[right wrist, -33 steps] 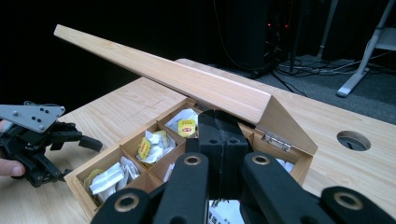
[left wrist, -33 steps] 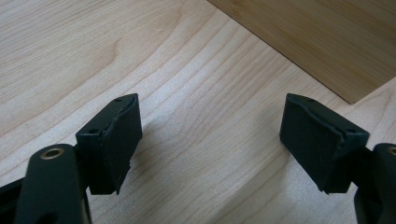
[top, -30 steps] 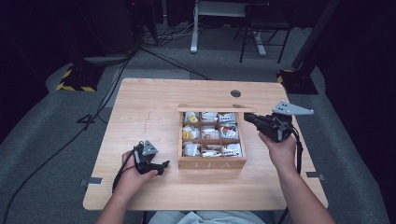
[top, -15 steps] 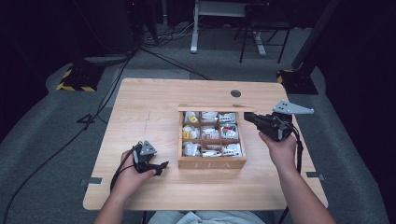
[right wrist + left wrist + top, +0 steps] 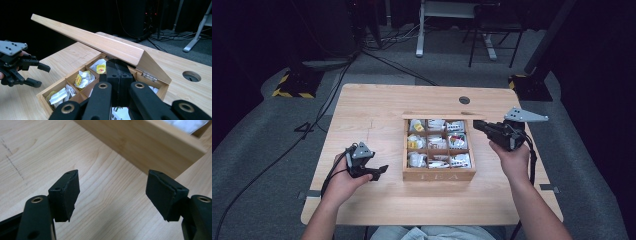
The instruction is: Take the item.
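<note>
On the table (image 5: 362, 107) in the high view, the wooden tea box (image 5: 438, 175) sits between your two hands, its nine compartments showing white and yellow packets (image 5: 437, 142). Your left hand-held gripper (image 5: 379, 171) rests low on the table just beside the box's near left corner, its jaws spread and pointing toward the box; your left hand (image 5: 343, 182) wraps its body, forearm coming in from the bottom edge. Your right hand-held gripper (image 5: 478, 125) hovers at the box's far right corner, raised above the table, with your right hand (image 5: 514, 160) below it and the forearm angled in from the lower right.

In the left gripper view, your jaws stand wide apart with nothing between them, only bare table, and the box's wooden side wall (image 5: 140, 147) lies just ahead of them.

In the right gripper view, your jaws are pressed together on nothing, right under the edge of the box's raised lid (image 5: 100, 43), which tilts up over the packets in the compartments. Whether they touch the lid, you cannot tell.
</note>
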The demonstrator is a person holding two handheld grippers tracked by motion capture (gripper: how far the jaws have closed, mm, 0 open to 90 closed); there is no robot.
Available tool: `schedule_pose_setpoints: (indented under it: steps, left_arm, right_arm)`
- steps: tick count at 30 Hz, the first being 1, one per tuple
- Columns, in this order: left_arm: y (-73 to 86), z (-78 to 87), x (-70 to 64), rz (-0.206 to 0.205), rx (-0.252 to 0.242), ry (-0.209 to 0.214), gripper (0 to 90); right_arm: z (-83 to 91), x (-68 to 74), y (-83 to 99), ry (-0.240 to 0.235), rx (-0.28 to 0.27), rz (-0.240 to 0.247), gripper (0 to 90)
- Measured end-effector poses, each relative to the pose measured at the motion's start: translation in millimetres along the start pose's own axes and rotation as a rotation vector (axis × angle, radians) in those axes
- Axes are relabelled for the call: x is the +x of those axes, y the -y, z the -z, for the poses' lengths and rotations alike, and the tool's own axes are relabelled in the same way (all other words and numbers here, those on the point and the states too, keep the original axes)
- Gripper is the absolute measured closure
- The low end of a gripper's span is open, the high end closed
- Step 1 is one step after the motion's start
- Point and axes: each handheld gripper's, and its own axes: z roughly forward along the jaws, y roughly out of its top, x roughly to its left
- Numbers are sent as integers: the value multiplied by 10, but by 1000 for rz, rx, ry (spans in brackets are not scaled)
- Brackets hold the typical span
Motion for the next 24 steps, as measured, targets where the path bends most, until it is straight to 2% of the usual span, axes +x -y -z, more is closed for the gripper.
schedule_pose_setpoints:
  steps: [4, 7, 14, 16, 18, 21, 24]
  left_arm:
    - [-77, 58, -5, -19, -20, 20, 286]
    - [-146, 104, -6, -18, -43, 36, 288]
    - [-270, 136, -68, -42, -64, 40, 290]
    - [-330, 136, -108, -49, -73, 59, 291]
    - [-369, 138, -126, -35, -92, 97, 293]
    - [-425, 141, -142, -33, -120, 127, 296]
    - [-462, 134, -153, -51, -116, 109, 299]
  right_arm:
    - [0, -1, -4, 1, 3, 2, 900]
    - [0, -1, -4, 1, 3, 2, 900]
    - [-1, -6, -7, -2, 2, 3, 900]
    - [0, -7, -6, -3, 3, 2, 900]
    - [0, -6, -6, -2, 3, 2, 900]
    - [0, -7, -6, -3, 3, 1, 900]
    - [0, -7, -6, -4, 3, 1, 900]
